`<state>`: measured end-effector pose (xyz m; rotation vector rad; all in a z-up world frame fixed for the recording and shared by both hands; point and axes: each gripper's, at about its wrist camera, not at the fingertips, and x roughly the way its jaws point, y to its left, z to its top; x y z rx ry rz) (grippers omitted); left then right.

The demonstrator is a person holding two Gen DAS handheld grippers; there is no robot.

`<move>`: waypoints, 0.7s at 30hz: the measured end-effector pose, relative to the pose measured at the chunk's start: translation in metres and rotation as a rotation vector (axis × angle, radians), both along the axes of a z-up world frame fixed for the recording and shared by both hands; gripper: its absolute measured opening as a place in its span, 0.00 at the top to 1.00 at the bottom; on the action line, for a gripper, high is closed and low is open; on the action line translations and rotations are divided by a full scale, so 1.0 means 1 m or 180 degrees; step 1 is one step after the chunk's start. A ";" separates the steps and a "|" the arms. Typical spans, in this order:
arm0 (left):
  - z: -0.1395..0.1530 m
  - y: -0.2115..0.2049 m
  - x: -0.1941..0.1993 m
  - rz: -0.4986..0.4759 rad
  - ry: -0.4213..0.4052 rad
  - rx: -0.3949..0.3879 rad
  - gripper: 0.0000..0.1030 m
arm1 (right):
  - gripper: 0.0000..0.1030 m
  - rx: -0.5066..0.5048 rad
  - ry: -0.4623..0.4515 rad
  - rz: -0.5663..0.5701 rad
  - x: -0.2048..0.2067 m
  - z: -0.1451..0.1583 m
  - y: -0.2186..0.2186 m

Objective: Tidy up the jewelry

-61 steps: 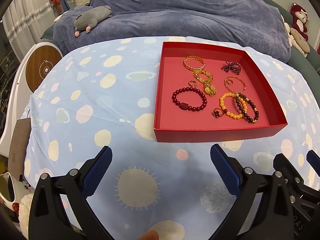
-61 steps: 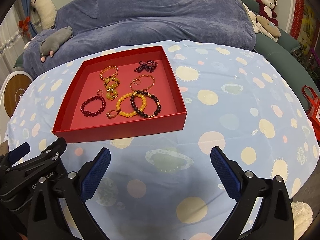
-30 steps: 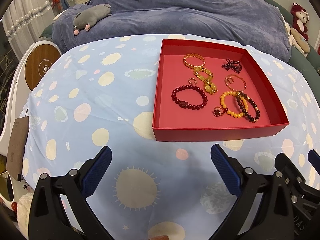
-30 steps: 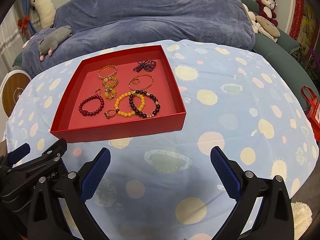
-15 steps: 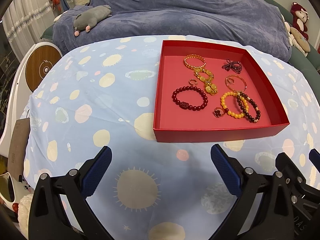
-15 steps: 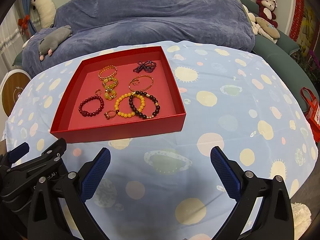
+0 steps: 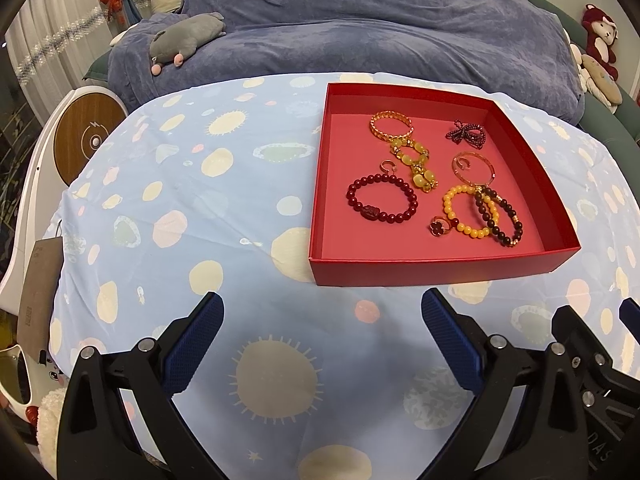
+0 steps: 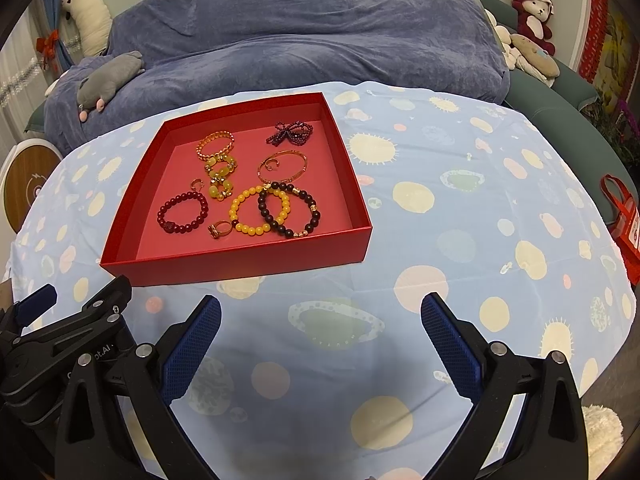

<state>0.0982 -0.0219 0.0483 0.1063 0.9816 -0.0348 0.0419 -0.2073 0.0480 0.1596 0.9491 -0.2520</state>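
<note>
A shallow red tray (image 7: 440, 270) (image 8: 240, 266) lies on a table under a pale blue cloth with a planet print. Inside it are several pieces: a dark red bead bracelet (image 7: 381, 203) (image 8: 182, 213), a yellow bead bracelet (image 7: 466, 211) (image 8: 256, 210), a dark bead bracelet (image 7: 500, 220) (image 8: 290, 214), a gold chain bracelet (image 7: 390, 124), a thin bangle (image 7: 472, 168), a beaded bow (image 7: 466, 134) (image 8: 290, 133) and a ring (image 7: 440, 227) (image 8: 219, 229). My left gripper (image 7: 322, 316) stands open in front of the tray. Right of it my right gripper (image 8: 320, 314) is open too. Both are empty.
A sofa under a blue blanket (image 7: 360, 28) runs behind the table, with a grey plush (image 7: 184, 38) on it and more plush toys (image 8: 532, 12) at the right. A white round device (image 7: 86, 136) stands at the left. A red bag (image 8: 626, 216) hangs at the table's right edge.
Both views shift only slightly. The tray and jewelry stay where they were, and both grippers stay open.
</note>
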 end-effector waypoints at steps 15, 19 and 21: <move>-0.001 0.000 0.000 -0.0003 0.0024 0.0004 0.08 | 0.06 -0.0013 0.0000 0.0001 0.000 0.000 -0.001; -0.001 0.000 0.000 -0.0006 0.0014 0.0007 0.08 | 0.06 -0.0007 -0.0002 -0.0001 -0.001 0.000 -0.001; -0.001 0.000 0.000 -0.0003 0.0021 0.0001 0.08 | 0.06 -0.0016 0.0003 -0.0004 -0.001 0.000 -0.001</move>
